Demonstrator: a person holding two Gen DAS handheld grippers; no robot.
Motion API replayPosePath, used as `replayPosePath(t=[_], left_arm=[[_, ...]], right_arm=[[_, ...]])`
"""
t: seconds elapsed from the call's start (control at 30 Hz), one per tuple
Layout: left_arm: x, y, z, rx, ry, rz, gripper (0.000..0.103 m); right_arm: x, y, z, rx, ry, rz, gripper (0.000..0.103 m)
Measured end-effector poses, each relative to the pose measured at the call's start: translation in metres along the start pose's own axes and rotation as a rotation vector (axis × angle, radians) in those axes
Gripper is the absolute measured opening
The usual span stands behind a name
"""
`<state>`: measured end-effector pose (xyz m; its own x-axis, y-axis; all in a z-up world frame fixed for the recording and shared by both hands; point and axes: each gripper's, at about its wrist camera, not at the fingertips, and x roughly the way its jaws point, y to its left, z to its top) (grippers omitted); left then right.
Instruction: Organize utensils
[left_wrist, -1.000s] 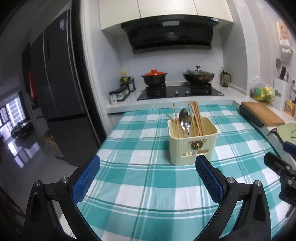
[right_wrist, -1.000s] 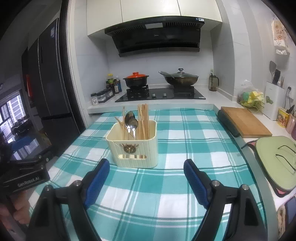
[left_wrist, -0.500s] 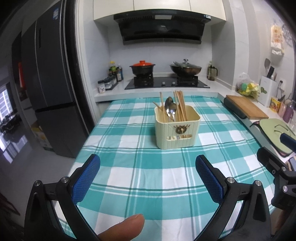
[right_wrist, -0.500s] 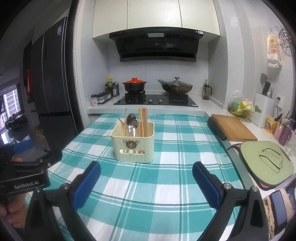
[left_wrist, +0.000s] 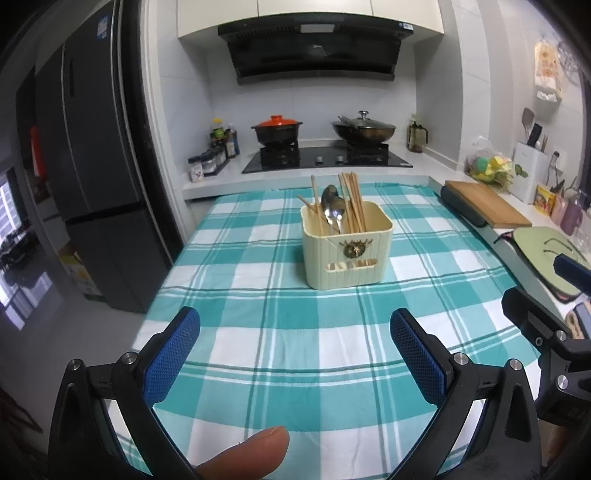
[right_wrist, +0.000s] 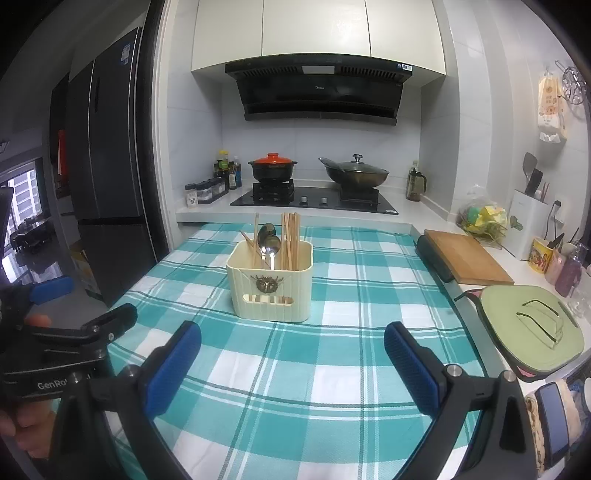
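A cream utensil holder stands upright in the middle of the teal checked tablecloth. Wooden chopsticks and metal spoons stick up out of it. My left gripper hovers over the near part of the cloth, well short of the holder, open with nothing between its blue pads. My right gripper is also open and empty, at a similar distance from the holder. A fingertip shows at the bottom of the left wrist view.
Behind the table is a counter with a hob, a red-lidded pot and a wok. A wooden cutting board and a green lidded pan lie on the right. A dark fridge stands at the left.
Both grippers have pulled back from the holder, which looks smaller and farther. The right jaws have widened. A fingertip has come into the bottom of the left wrist view.
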<state>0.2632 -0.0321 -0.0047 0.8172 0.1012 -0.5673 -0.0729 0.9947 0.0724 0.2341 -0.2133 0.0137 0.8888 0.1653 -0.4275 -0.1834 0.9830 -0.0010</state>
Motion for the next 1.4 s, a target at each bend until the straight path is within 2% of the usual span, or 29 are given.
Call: replayPosePath(t=[0.97,1.4], left_arm=[[-0.0045,-0.0008,-0.0023,0.005,0.013,-0.017,0.103],[-0.0022,0.004,-0.0052,0.0,0.005,0.004,0.103]], right_arm=[[-0.0062,0.0059,0.0034,-0.024,-0.009,0.004,0.101],[-0.0079,0.0068,0.0037,-0.032,-0.008,0.008,0.101]])
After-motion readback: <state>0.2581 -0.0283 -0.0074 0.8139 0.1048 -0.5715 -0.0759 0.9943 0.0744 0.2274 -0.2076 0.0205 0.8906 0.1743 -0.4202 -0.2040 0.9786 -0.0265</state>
